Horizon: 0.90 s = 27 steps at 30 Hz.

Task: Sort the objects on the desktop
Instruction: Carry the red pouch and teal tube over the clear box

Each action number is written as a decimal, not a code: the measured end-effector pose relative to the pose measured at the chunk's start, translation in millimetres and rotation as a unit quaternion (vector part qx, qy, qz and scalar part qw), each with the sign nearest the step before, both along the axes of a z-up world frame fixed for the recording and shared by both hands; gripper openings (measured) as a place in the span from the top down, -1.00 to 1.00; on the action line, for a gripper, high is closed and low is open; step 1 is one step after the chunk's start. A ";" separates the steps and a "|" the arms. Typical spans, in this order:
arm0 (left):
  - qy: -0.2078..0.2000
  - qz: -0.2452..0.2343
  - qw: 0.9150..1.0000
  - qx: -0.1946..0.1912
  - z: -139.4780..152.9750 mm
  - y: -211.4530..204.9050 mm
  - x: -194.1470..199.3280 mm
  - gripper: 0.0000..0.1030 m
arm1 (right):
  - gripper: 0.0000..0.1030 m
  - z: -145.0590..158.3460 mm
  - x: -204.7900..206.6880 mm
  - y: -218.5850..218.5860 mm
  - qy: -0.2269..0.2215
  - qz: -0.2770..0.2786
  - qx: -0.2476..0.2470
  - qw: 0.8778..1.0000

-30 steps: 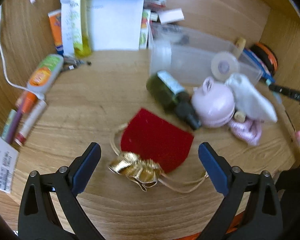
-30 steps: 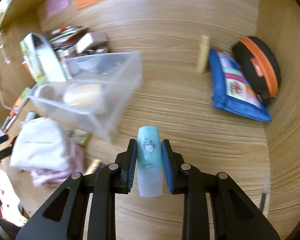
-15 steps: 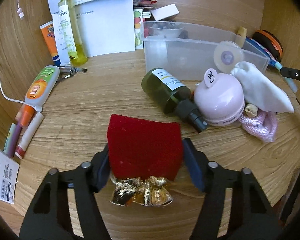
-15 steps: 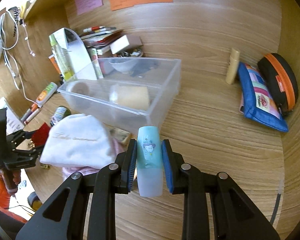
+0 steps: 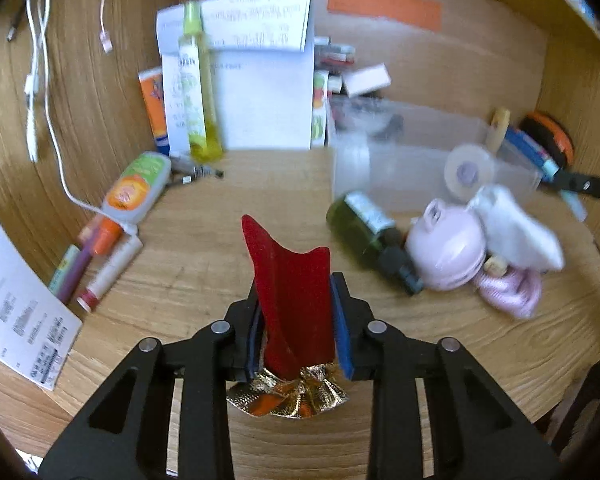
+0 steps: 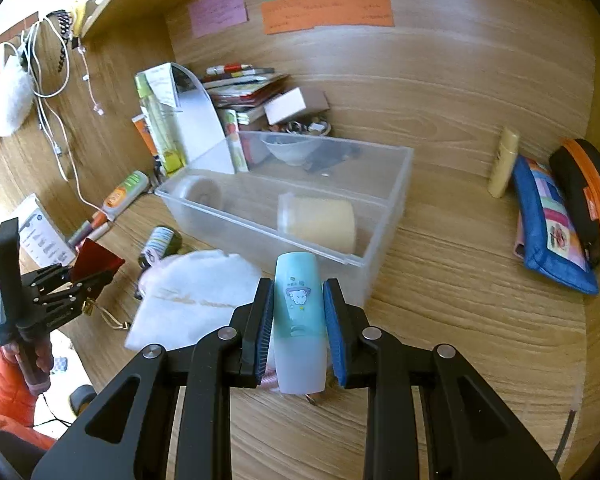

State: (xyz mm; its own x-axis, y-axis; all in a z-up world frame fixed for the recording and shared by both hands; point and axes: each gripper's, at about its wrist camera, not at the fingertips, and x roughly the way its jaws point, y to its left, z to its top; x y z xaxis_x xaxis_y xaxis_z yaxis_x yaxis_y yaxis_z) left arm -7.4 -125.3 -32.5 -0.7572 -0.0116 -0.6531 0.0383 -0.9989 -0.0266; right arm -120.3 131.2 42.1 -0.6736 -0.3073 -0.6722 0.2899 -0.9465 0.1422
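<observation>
A red velvet pouch [image 5: 288, 272] with a gold gathered top [image 5: 288, 396] stands folded upright between the pads of my left gripper [image 5: 296, 280]. The jaws are closing and pinch the cloth, which is raised off the wooden desk [image 5: 220, 240]. The right wrist view shows that same left gripper [image 6: 96, 276] at the far left with the red pouch [image 6: 94, 258]. My right gripper [image 6: 299, 282] is shut on a small teal and frosted bottle [image 6: 298, 312], held upright just in front of the clear plastic bin [image 6: 380, 216].
The bin holds a tape roll [image 6: 204, 194], a yellow jar [image 6: 320, 220] and a bowl. A dark green bottle [image 5: 364, 224], pink round case [image 5: 448, 252] and white cloth bag [image 5: 516, 236] lie before it. Pens [image 5: 96, 264] lie left; a blue pouch [image 6: 548, 224] right.
My left jaws came together on the red pouch and lifted it, so it now stands folded. The right gripper swung with the teal bottle, bringing the bin to the middle of its view.
</observation>
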 end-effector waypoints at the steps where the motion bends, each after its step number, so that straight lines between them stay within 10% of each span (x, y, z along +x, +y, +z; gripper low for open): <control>1: 0.005 0.001 1.000 0.003 3.1 0.8 0.6 0.43 | 0.56 1.3 0.1 -1.2 0.002 0.002 -0.003 1.000; 27: 0.100 -0.098 0.989 0.037 104.9 44.6 -66.4 0.42 | 0.56 38.5 -45.4 -19.0 0.056 0.024 -0.017 0.998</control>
